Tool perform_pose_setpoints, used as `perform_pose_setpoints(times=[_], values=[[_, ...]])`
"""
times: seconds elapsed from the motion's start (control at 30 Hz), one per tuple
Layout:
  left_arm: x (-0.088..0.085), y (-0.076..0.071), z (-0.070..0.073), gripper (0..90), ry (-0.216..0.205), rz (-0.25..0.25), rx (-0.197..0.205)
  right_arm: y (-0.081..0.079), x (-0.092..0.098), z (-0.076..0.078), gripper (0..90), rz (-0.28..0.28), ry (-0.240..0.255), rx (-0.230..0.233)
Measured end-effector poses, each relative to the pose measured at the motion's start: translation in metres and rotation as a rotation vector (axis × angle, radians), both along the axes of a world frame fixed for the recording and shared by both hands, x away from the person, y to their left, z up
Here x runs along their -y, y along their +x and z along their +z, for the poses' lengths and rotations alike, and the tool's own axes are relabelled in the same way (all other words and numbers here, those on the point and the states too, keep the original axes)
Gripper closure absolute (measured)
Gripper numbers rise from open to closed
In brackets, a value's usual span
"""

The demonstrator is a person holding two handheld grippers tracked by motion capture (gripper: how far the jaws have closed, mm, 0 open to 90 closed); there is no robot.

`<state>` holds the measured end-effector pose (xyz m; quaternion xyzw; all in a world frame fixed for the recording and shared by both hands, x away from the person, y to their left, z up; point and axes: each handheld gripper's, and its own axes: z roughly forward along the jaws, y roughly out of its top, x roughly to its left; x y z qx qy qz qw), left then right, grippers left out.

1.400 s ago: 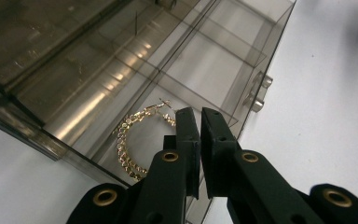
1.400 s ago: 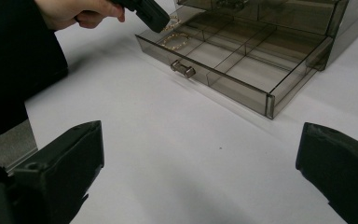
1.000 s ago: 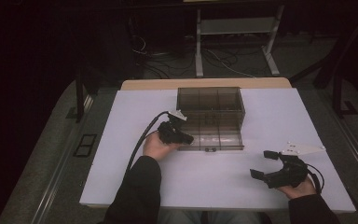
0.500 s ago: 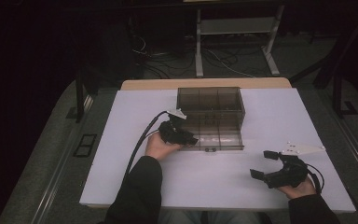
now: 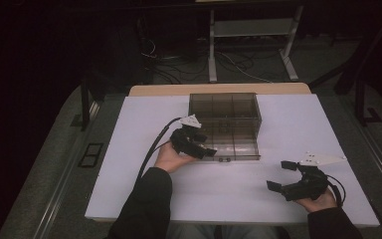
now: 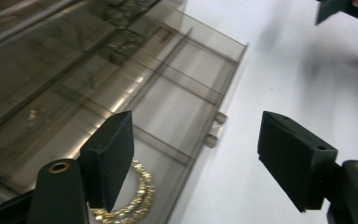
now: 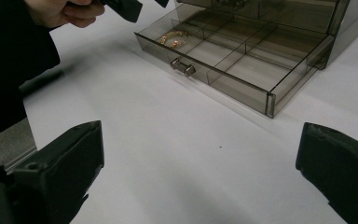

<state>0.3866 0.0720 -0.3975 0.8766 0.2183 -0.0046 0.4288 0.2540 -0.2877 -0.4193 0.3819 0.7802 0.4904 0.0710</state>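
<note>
Nearest me, my right gripper (image 5: 287, 176) is resting released on the white bench (image 5: 129, 149), nothing between its jaws. Farther in, my left gripper (image 5: 204, 145) is hovering over the smoky drawer (image 7: 242, 70), its jaws having just been opening, empty. A gold bracelet (image 6: 130, 200) is lying in the drawer's left front compartment. The drawer is sticking out toward me from the organiser box (image 5: 224, 107), its long side running across. Beyond, I'm seeing dark floor and cables.

A gold chain bracelet (image 6: 133, 198) lies coiled flat in the end compartment of the smoky-clear box's (image 5: 226, 107) pulled-out drawer (image 7: 242, 70).
</note>
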Motion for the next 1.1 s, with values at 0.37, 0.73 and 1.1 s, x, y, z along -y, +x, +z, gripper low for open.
perform_pose_setpoints(times=[0.37,0.73,1.1], values=[[0.01,-0.011,-0.004,18.6,0.004,-0.026,0.001,0.0,0.0,0.0,0.2,0.001,0.001,0.001],[0.022,-0.021,-0.011,15.9,-0.025,-0.068,-0.037,0.0,0.0,0.0,0.3,0.002,0.0,0.001],[0.034,-0.034,-0.016,20.1,-0.017,-0.111,-0.008,0.0,0.0,0.0,0.3,0.004,0.0,0.001]])
